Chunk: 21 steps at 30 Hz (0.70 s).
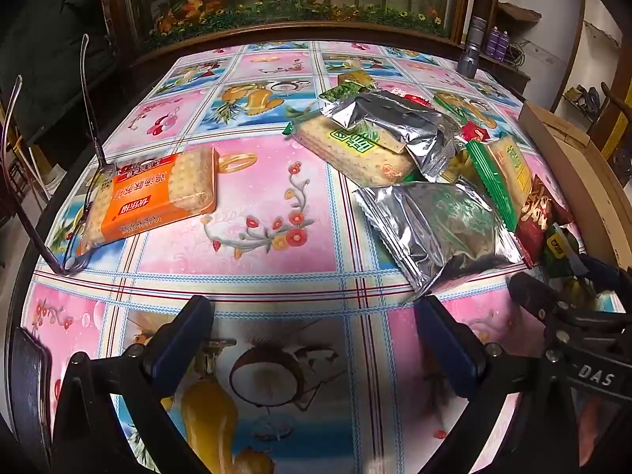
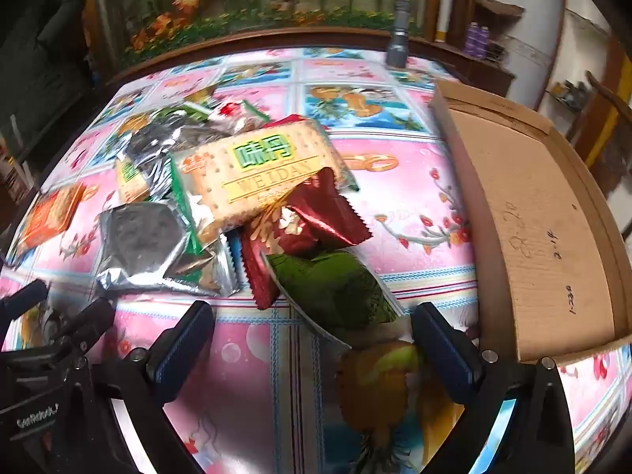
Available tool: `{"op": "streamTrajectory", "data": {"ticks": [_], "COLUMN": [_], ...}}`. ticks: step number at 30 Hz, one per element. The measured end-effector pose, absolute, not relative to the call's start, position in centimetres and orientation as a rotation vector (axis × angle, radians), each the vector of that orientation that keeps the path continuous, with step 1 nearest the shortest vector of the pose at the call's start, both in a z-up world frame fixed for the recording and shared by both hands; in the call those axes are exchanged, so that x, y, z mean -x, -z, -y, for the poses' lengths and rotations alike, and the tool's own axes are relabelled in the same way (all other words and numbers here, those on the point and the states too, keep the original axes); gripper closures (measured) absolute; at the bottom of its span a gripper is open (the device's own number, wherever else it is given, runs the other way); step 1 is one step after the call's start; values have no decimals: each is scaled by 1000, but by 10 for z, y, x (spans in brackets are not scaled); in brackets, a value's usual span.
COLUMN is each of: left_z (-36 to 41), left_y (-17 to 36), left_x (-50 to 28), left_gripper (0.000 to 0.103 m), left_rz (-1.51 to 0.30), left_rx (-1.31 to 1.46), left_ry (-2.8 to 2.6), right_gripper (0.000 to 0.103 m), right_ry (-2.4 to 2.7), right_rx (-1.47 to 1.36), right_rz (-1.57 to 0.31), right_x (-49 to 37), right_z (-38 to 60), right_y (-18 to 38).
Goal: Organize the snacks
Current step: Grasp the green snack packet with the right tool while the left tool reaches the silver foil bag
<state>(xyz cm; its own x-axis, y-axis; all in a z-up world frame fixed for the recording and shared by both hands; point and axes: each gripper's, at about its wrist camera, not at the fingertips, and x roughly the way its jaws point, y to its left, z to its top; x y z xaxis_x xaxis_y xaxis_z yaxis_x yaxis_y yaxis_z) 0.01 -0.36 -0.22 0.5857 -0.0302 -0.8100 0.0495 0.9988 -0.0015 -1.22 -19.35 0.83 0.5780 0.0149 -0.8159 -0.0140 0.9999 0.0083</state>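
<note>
A heap of snack packets (image 1: pixel 426 166) lies on the flowered tablecloth at the right of the left wrist view: silver foil packs (image 1: pixel 438 229), green-edged cracker packs (image 1: pixel 355 146). An orange cracker pack (image 1: pixel 154 197) lies apart at the left. My left gripper (image 1: pixel 316 339) is open and empty, just short of the silver pack. In the right wrist view the heap (image 2: pixel 221 197) sits centre-left, with a "Weidan" cracker pack (image 2: pixel 260 173), a dark red packet (image 2: pixel 328 213) and a green packet (image 2: pixel 335 288). My right gripper (image 2: pixel 312 343) is open, its tips beside the green packet.
A shallow cardboard box (image 2: pixel 545 213) stands at the right of the heap. Eyeglasses (image 1: pixel 51 181) rest by the orange pack. A grey flashlight (image 2: pixel 399 39) stands at the table's far edge. The left gripper (image 2: pixel 51 331) shows at the left of the right wrist view.
</note>
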Motion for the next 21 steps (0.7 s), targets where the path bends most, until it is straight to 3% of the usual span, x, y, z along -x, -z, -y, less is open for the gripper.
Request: {"op": "streamTrajectory", "data": {"ticks": [7, 10, 13, 14, 15, 19, 21], "left_z": [0, -6, -14, -15, -16, -19, -17], "left_y": [-3, -6, -7, -8, -9, -12, -12], "left_x": [6, 6, 5, 5, 5, 4, 4], "left_gripper": [0, 1, 10, 18, 22, 22, 22], "left_rz": [-934, -926, -927, -925, -921, -924, -929], "left_rx": [12, 60, 113, 119, 128, 179, 191], "left_ry": [75, 93, 102, 96, 96, 150, 174], "right_gripper": [13, 28, 47, 50, 50, 48, 40], "right_ry": [-188, -251, -308, -319, -321, -306, -306], "right_rx": [71, 84, 65, 64, 62, 98, 129], "right_rz": [-992, -988, -996, -1001, -1001, -983, -971], "right_x": [14, 14, 14, 12, 11, 5, 6], "right_z": [198, 192, 198, 199, 201, 198, 192], "right_y": [-11, -12, -16, -17, -18, -23, -25]}}
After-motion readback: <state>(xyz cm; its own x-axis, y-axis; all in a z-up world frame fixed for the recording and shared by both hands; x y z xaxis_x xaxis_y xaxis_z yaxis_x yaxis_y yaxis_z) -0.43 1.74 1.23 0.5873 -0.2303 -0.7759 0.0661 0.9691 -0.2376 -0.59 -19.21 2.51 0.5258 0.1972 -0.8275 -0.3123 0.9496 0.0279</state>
